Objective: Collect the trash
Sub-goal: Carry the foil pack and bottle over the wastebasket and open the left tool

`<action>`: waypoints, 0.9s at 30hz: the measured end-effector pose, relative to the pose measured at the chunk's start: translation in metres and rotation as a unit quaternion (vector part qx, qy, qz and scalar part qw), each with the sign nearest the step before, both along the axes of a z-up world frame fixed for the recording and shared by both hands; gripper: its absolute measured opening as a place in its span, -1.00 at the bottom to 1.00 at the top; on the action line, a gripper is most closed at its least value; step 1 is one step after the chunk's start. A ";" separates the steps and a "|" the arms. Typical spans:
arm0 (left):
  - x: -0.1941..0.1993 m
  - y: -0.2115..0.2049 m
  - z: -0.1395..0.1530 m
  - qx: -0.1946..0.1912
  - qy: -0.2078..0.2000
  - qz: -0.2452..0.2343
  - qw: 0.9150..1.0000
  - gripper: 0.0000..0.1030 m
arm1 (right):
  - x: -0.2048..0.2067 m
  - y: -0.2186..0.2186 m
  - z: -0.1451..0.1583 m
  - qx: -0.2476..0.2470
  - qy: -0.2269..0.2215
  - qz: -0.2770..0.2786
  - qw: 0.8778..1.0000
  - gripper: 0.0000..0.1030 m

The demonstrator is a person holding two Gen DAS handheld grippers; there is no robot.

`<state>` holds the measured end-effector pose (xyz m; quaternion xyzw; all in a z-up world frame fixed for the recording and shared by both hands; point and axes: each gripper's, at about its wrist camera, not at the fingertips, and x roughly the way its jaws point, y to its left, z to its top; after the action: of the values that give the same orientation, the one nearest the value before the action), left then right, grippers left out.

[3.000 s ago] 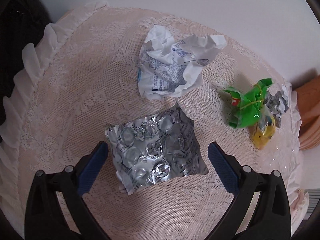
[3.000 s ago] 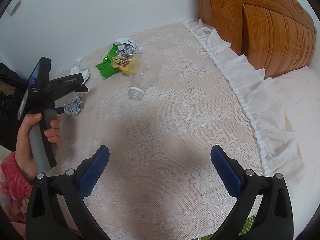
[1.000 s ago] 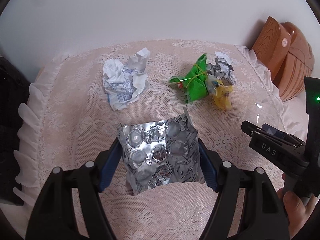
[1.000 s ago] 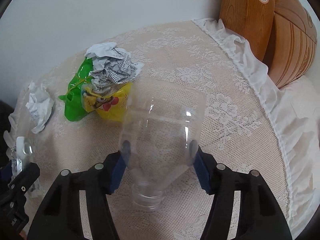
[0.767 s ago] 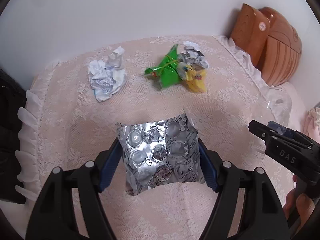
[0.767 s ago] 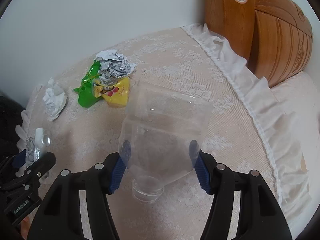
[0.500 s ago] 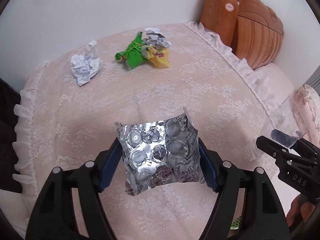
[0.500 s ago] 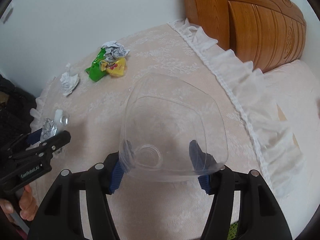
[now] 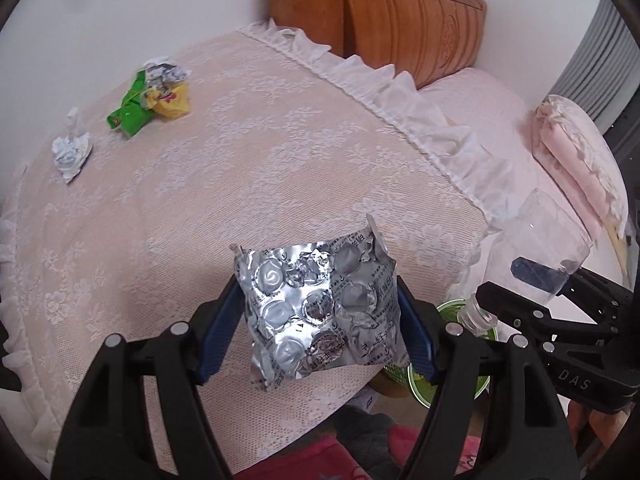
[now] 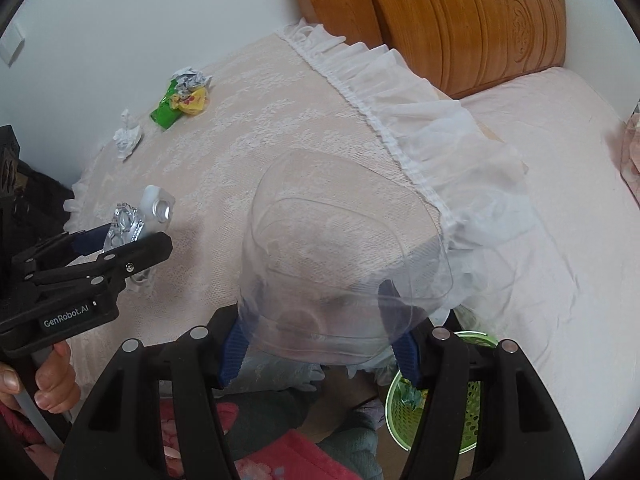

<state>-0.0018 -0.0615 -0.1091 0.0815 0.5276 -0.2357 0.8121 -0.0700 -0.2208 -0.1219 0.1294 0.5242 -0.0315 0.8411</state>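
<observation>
- Left claw [image 9: 320, 320] clamped on the foil blister pack [image 9: 320, 308], pads pressing in on its two side edges. Pack is held in the air above the near edge of the lace-covered bench [image 9: 248, 168].
- Blister pack: very light, thin foil, crumples easily. Judged an edge grip works, but the sheet can buckle or slide out if pressure drops. Grip low on the sides, as it is now.
- Right claw [image 10: 316, 344] clamped on the clear plastic bottle [image 10: 344, 264], pads on the body near the neck end, wide end pointing away from the camera. In the left view the bottle sits at 3 o'clock, cap end down.
- Bottle: looks empty, so light; thin springy wall, smooth and likely slippery. Judged to dent under squeeze and could pop out. Hold near the neck shoulder, where the wall is stiffer.
- Green mesh basket [image 10: 436, 400] on the floor at 5 o'clock in the right view, below the bench edge, beside the bed [image 10: 560, 208]. Likely drop target for both items.
- Left on the bench, far side at 10–11 o'clock: crumpled white paper [image 9: 72, 152], green wrapper [image 9: 132, 112], yellow wrapper [image 9: 172, 102], grey crumpled paper ball [image 9: 164, 72]. All look light and soft; pinch across the bulk.
</observation>
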 end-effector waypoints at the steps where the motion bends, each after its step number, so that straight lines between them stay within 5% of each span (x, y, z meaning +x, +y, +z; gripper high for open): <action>1: -0.003 -0.005 0.002 0.001 -0.004 -0.007 1.000 0.35 | -0.003 -0.003 0.001 0.000 -0.003 -0.003 1.000 0.19; 13: -0.045 -0.070 -0.016 0.022 0.027 -0.125 0.992 0.35 | -0.058 -0.062 -0.001 -0.002 0.003 -0.101 0.995 0.19; 27: -0.140 -0.197 -0.099 0.070 0.076 -0.300 0.948 0.35 | -0.179 -0.158 -0.025 -0.005 0.055 -0.250 0.967 0.19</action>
<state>-0.1416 -0.2586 -0.2085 0.2748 0.5539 -0.4359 0.6539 -0.2489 -0.3784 -0.1471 0.2499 0.5208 -0.2501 0.7770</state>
